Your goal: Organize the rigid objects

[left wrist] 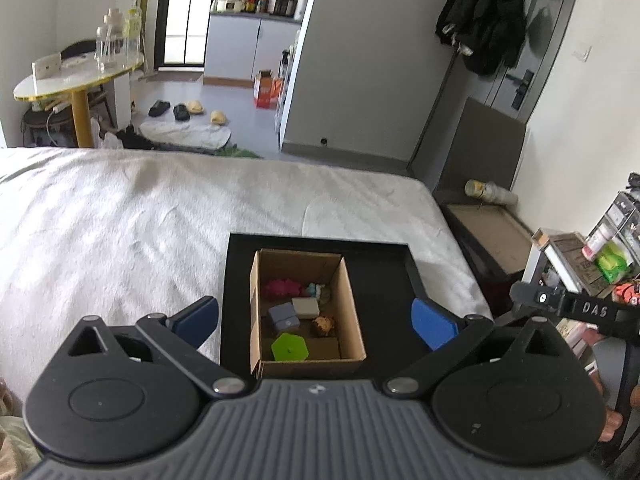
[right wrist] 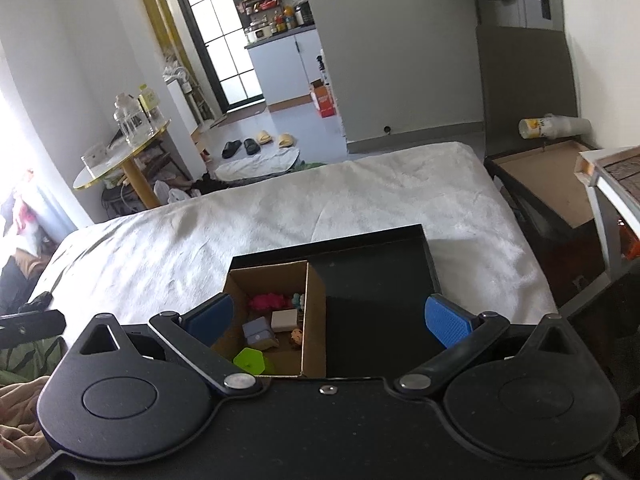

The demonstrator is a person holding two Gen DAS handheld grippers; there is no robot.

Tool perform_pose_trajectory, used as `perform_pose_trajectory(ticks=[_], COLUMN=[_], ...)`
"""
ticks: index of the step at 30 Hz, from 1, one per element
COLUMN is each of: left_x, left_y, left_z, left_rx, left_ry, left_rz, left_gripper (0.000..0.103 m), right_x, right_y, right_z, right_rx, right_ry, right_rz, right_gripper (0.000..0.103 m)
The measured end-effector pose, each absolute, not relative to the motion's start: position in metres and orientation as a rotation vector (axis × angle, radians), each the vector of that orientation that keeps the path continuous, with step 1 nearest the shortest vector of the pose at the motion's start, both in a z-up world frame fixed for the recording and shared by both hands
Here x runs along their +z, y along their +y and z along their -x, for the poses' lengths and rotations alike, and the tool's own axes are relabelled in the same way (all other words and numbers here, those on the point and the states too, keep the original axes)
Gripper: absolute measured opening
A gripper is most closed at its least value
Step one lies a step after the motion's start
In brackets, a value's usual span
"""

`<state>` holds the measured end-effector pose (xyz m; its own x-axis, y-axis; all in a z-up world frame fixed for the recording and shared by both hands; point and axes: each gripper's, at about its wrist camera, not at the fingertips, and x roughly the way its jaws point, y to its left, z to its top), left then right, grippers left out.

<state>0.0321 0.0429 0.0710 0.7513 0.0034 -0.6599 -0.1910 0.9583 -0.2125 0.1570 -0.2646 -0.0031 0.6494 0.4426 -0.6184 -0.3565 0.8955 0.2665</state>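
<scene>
An open cardboard box (left wrist: pixel 352 304) stands on a black tray (left wrist: pixel 384 276) on the white bed. Inside lie a green hexagonal block (left wrist: pixel 289 347), a grey-blue block (left wrist: pixel 283 317), a beige block (left wrist: pixel 305 307), a pink toy (left wrist: pixel 281 287), a brown ball (left wrist: pixel 323 325) and a small teal figure (left wrist: pixel 315 289). My left gripper (left wrist: pixel 316 322) is open and empty, held above the box. My right gripper (right wrist: pixel 330 318) is open and empty, above the box's right wall (right wrist: pixel 314 316) and the bare tray (right wrist: pixel 376 280). The green block (right wrist: pixel 250 360) and pink toy (right wrist: pixel 266 301) also show in the right wrist view.
The white bed (left wrist: pixel 140 220) spreads left and ahead. A dark wooden crate (left wrist: pixel 492 236) stands at the bed's right, with a cluttered shelf (left wrist: pixel 588 256) beyond. A round table (left wrist: pixel 72 76) with jars stands far left. The right gripper's body (left wrist: pixel 576 308) shows at the right edge.
</scene>
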Motion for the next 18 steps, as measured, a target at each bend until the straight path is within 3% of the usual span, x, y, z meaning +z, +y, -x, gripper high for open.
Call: perform_pose_trajectory(ticks=[18], left_x=[0.064], left_y=[0.043], left_z=[0.012], left_rx=[0.157], left_ry=[0.679], left_rz=[0.282], left_gripper=[0.102], right_x=[-0.004], right_y=[-0.262], right_z=[-0.115], right_rx=[0.447], right_ry=[0.757], right_rz=[-0.116], right_gripper=[0.103])
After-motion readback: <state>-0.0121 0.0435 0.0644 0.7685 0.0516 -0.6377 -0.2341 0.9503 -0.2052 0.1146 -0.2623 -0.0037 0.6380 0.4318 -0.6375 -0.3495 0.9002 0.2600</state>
